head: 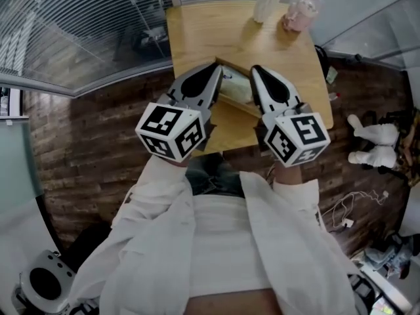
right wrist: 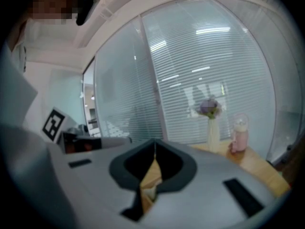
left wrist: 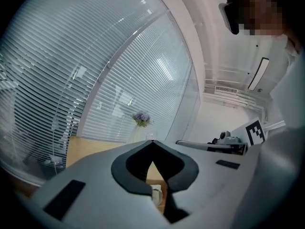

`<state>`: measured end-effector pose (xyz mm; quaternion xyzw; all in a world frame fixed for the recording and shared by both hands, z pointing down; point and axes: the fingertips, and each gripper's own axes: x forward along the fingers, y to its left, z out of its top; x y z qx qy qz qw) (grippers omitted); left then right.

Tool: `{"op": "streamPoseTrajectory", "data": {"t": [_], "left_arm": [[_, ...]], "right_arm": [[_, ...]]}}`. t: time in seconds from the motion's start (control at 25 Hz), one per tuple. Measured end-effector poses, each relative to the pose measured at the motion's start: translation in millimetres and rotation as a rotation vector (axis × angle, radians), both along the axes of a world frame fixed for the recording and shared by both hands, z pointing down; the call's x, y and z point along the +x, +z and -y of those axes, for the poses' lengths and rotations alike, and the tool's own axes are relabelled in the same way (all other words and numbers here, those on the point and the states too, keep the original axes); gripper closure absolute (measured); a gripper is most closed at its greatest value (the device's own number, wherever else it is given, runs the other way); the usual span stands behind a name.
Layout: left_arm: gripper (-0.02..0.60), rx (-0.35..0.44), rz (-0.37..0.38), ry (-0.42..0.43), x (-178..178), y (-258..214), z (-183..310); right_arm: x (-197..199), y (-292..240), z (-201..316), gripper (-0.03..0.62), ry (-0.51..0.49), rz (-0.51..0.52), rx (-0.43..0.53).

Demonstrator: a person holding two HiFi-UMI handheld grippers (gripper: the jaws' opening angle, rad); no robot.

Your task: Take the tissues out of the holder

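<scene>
The tissue holder (head: 237, 94), a low wooden box with pale tissue in it, lies near the front edge of the wooden table (head: 197, 35), mostly hidden between my two grippers. My left gripper (head: 215, 71) hovers just left of it, jaws shut with nothing held. My right gripper (head: 257, 71) hovers just right of it, also shut and empty. In the left gripper view the left gripper (left wrist: 152, 143) has its tips meeting, and a scrap of white tissue (left wrist: 156, 194) shows through the gap below them. In the right gripper view the right gripper (right wrist: 155, 143) stands the same way.
A white vase (head: 266, 2) with purple flowers and a pink bottle (head: 300, 13) stand at the table's far end. Glass walls with blinds run behind and to the left. Cables (head: 348, 209) and white objects (head: 373, 143) lie on the dark wood floor to the right.
</scene>
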<state>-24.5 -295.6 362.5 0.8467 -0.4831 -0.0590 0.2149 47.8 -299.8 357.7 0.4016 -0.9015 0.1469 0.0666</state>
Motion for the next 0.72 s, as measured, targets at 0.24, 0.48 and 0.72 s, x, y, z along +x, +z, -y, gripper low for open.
{"op": "streamPoseTrajectory", "data": {"t": [0.24,0.48,0.72], "left_arm": [[0.574,-0.030,0.001,-0.008,-11.4,17.7,6.8],[0.574,-0.080,-0.018,-0.021,-14.5,41.4,10.4],[0.574,-0.118,-0.010,0.001,-4.8,68.2,10.7]], "right_arm": [[-0.9,19.4,6.9,0.580,-0.003,-0.058,-0.033],[-6.4,34.8,12.5,0.580,-0.054,-0.107,-0.057],[-8.1,56.1,20.9,0.580,-0.094,-0.186,-0.076]]}}
